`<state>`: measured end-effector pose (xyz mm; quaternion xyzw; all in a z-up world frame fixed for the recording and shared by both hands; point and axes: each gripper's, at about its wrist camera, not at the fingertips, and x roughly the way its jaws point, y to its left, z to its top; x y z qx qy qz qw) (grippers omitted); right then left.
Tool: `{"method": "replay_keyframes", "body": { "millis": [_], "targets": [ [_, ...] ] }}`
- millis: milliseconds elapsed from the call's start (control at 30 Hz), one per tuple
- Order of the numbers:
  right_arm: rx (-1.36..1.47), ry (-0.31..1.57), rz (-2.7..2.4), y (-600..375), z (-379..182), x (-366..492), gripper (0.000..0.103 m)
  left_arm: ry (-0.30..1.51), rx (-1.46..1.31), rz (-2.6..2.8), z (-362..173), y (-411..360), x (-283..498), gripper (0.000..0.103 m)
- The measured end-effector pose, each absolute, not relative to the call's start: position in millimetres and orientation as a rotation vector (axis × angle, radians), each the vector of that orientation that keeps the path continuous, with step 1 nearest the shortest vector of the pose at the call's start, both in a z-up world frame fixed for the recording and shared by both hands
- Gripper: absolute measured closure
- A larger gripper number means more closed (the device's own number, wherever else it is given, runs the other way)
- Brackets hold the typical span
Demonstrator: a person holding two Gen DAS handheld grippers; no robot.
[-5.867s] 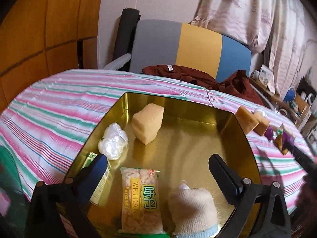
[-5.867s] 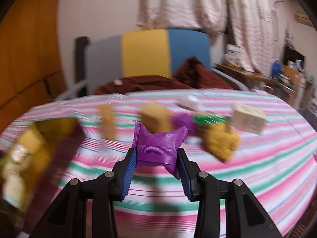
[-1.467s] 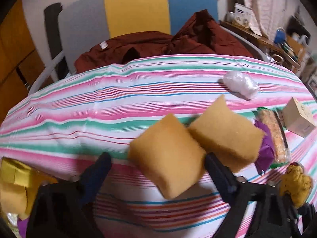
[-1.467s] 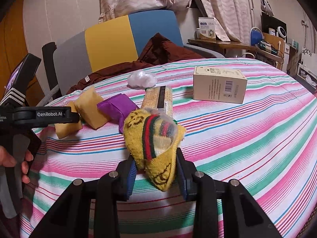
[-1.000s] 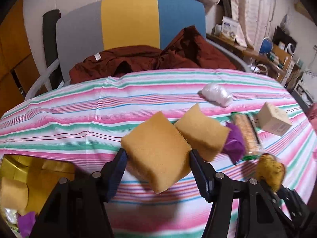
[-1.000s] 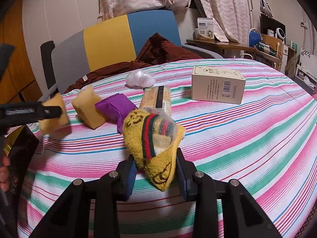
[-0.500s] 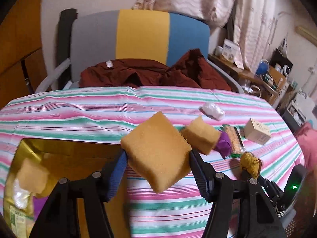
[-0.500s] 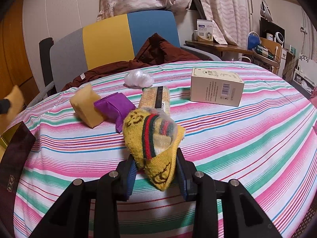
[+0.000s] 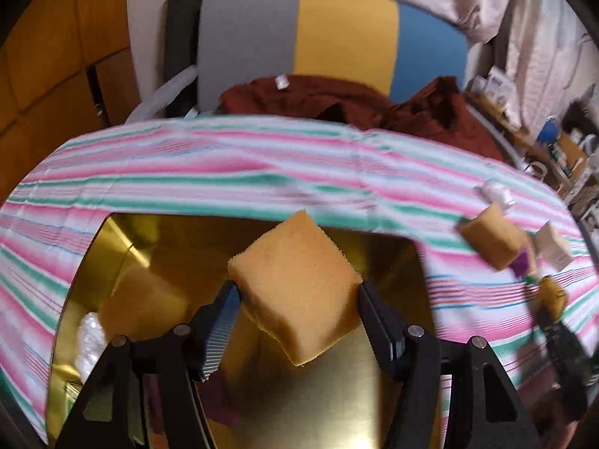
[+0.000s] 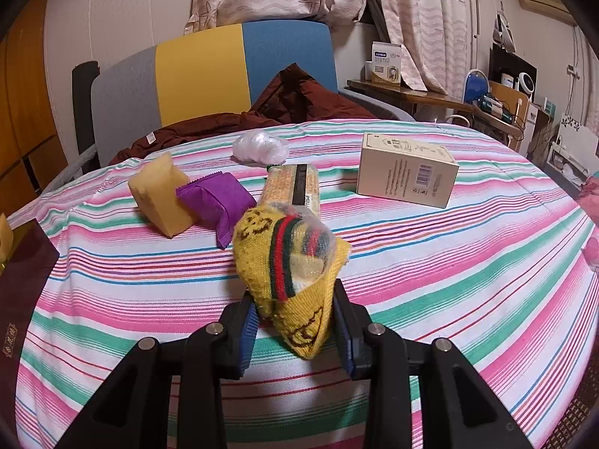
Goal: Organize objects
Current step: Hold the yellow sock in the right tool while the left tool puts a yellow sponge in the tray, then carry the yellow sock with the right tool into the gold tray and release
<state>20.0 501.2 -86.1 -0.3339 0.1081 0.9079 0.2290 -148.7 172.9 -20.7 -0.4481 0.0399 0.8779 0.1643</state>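
My left gripper [image 9: 295, 299] is shut on an orange sponge [image 9: 295, 284] and holds it above the gold tin [image 9: 112, 239]. The tin holds another sponge [image 9: 142, 299], a white plastic wad [image 9: 88, 340] and a purple packet [image 9: 221, 400]. My right gripper [image 10: 295, 318] is shut on a yellow sock bundle [image 10: 288, 262] with red and green stripes, just above the striped tablecloth [image 10: 449, 280]. On the cloth lie a sponge [image 10: 163, 192], a purple packet [image 10: 215, 200], a cracker pack [image 10: 292, 187], a plastic wad [image 10: 260, 146] and a cream box [image 10: 406, 174].
The tin's dark outer wall [image 10: 18, 299] shows at the left edge of the right wrist view. A grey, yellow and blue chair [image 10: 209, 75] with a maroon garment [image 10: 284, 104] stands behind the table. Cluttered shelves [image 10: 498, 101] are at the far right.
My left gripper has carried the sponge leftward from over the cloth to over the gold tin. My right gripper has stayed still with the sock bundle.
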Motion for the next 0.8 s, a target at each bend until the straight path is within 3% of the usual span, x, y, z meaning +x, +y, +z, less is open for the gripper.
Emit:
{"method": "replay_keyframes", "body": {
  "millis": [500,600,667,800],
  "targets": [
    [-0.933,0.229,2.474,495,-86,17,0.068,0.083,-1.356,2.505,-46,113,-196,0.026],
    [-0.936,0.219,2.47,494,-86,16,0.068,-0.013,-1.34,2.513,-41,98,-194,0.016],
    [-0.937,0.21,2.467,493,-86,16,0.068,-0.177,-1.309,2.495,-34,85,-188,0.008],
    [-0.937,0.193,2.461,492,-85,15,0.068,-0.359,-1.229,2.493,-18,71,-167,0.005]
  ]
}}
